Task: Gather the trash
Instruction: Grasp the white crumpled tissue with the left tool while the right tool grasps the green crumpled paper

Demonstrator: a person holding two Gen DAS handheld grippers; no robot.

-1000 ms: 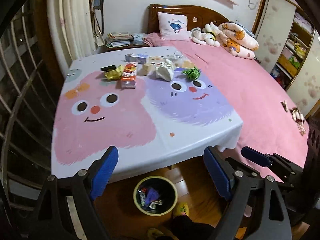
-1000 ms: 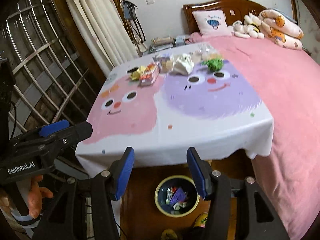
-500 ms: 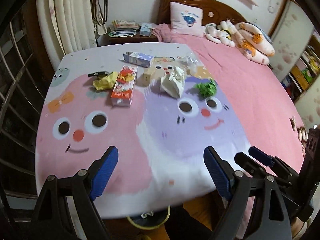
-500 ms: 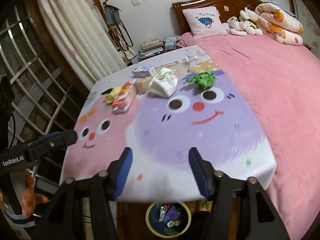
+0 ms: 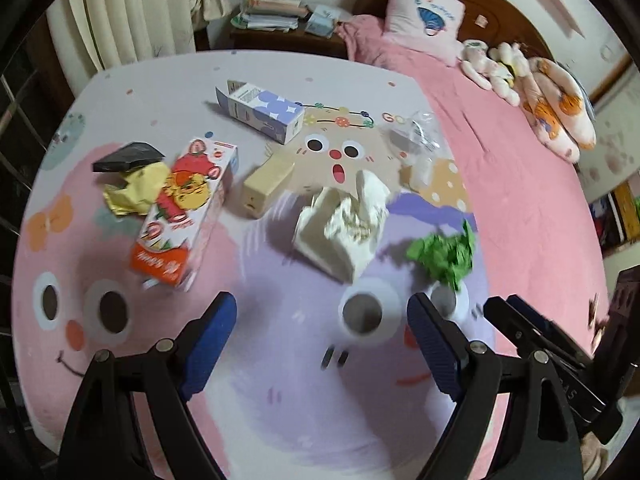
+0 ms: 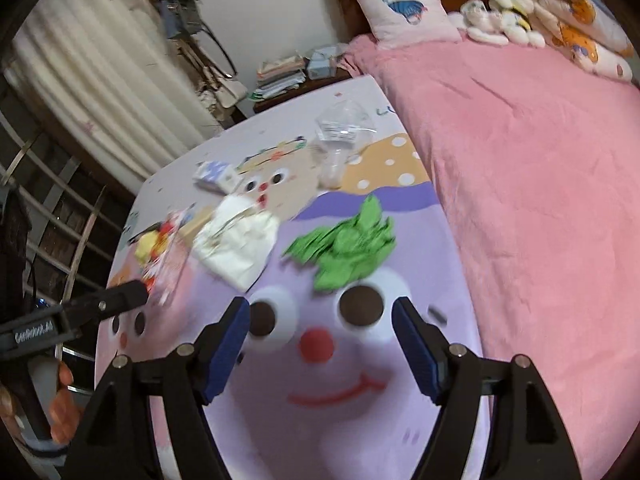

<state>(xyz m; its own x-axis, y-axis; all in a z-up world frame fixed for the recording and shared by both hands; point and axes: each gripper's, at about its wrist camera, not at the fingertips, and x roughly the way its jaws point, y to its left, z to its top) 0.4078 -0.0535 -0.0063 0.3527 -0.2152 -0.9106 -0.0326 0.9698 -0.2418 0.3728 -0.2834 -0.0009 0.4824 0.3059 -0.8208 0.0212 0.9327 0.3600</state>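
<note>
We hold both grippers over the bare near part of the bench, the bed along its right edge. The left gripper has wide, empty jaws; the right gripper has jaws that have just been opening, nothing between them. The crumpled green paper lies just beyond the right gripper, beside the white bag.

Red carton blurred, part hidden behind left gripper.

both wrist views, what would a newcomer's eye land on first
The cartoon-face tablecloth, pink and purple, fills both views. Trash is strewn across its far half: a crumpled green paper just ahead of the open right hand-held gripper, a white crumpled bag mid-table, and a red juice carton to the left. A pink bed lies on the right.
</note>
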